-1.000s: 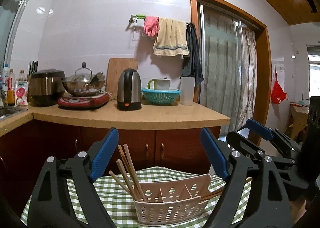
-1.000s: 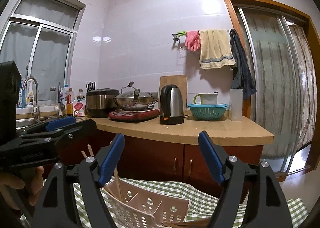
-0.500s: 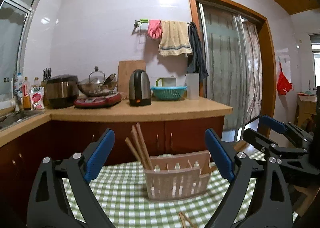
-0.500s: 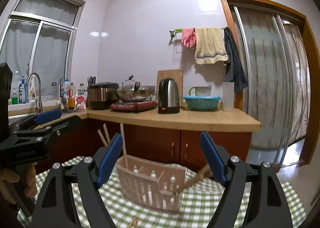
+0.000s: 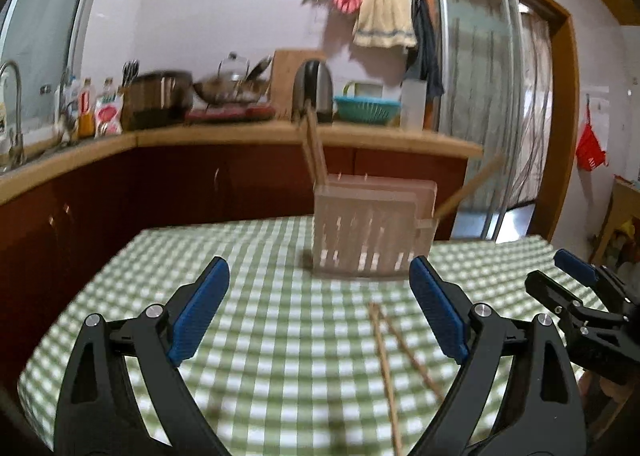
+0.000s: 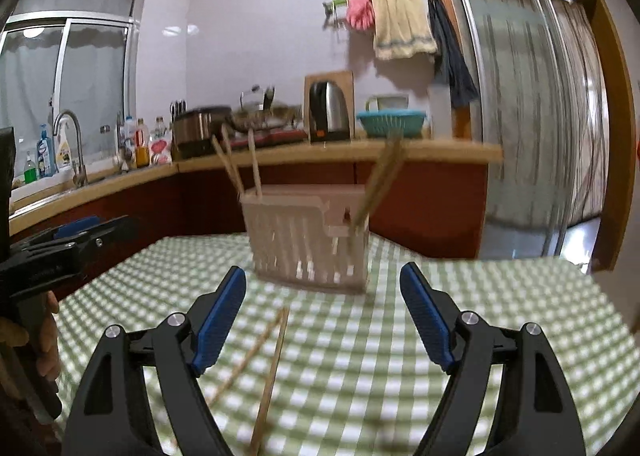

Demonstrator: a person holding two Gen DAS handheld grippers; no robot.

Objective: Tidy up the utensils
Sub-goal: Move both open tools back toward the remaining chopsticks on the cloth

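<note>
A: Both cameras have dropped toward the bench since the earlier frames; two loose chopsticks now show at lower centre; the left gripper has just been opening and stands spread, nothing between its jaws.

B: Right gripper is spread too, empty; the beige caddy sits at mid-frame with sticks leaning out.

A: Risk, I'd judge: thin sticks flat on checked cloth; pads may slip or snag fabric.

B: Their long axes run from the bottom edge up toward the caddy, slightly splayed.
</note>
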